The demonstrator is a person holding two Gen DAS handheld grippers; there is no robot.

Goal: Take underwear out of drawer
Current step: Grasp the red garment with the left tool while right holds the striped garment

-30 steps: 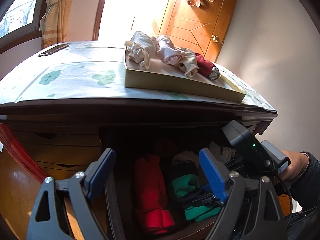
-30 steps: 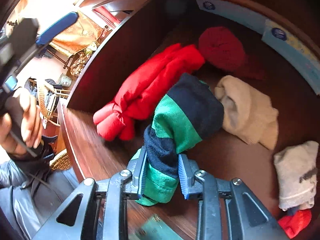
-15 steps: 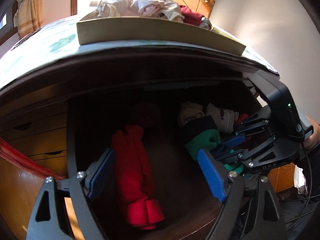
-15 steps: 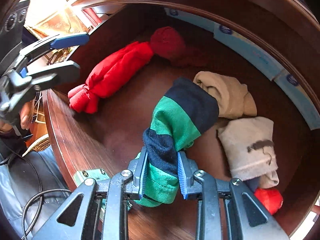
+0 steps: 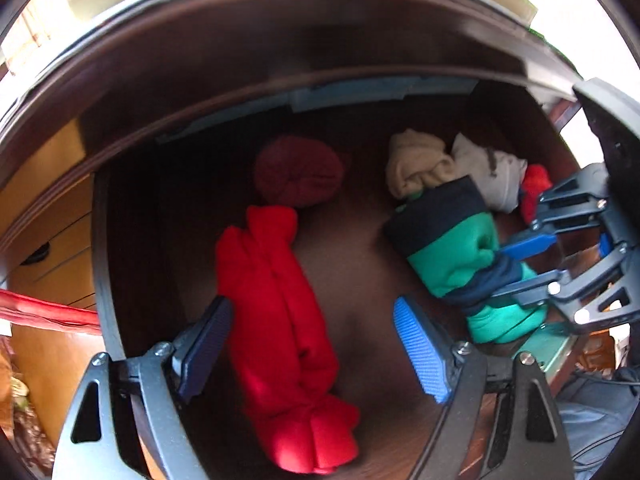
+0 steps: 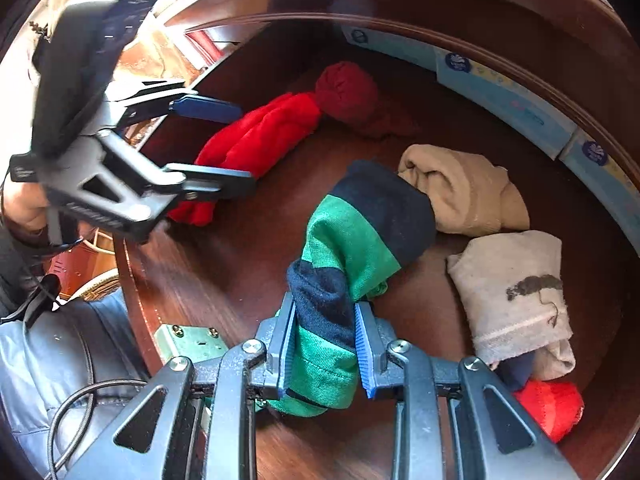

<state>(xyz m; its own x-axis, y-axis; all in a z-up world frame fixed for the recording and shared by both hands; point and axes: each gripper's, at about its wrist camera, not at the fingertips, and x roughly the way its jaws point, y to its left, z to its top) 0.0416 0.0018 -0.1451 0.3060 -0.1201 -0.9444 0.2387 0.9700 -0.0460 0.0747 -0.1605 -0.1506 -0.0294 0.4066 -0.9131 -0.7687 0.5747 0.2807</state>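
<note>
The wooden drawer point(image 5: 105, 280) point(image 6: 134, 276) stands open with rolled underwear inside. My right gripper point(image 6: 324, 340) point(image 5: 516, 268) is shut on a green and navy striped roll point(image 6: 352, 240) point(image 5: 448, 240), whose far end leans toward a beige roll point(image 6: 464, 188) point(image 5: 416, 164). My left gripper point(image 5: 312, 344) point(image 6: 246, 146) points down into the drawer, open, its blue pads either side of a long bright red roll point(image 5: 280, 320) point(image 6: 256, 140) without pressing it.
A dark red ball of cloth point(image 5: 298, 172) point(image 6: 346, 92) lies behind the red roll. A grey roll point(image 6: 516, 292) and a small red piece point(image 6: 552, 404) sit at the right. Pale blue packets point(image 6: 500, 92) line the back wall. A metal lock plate point(image 6: 188, 340) sits on the front edge.
My left gripper has tipped down from the dresser top into the drawer, over the bright red roll. My right gripper has drawn the striped roll away from the red roll.
</note>
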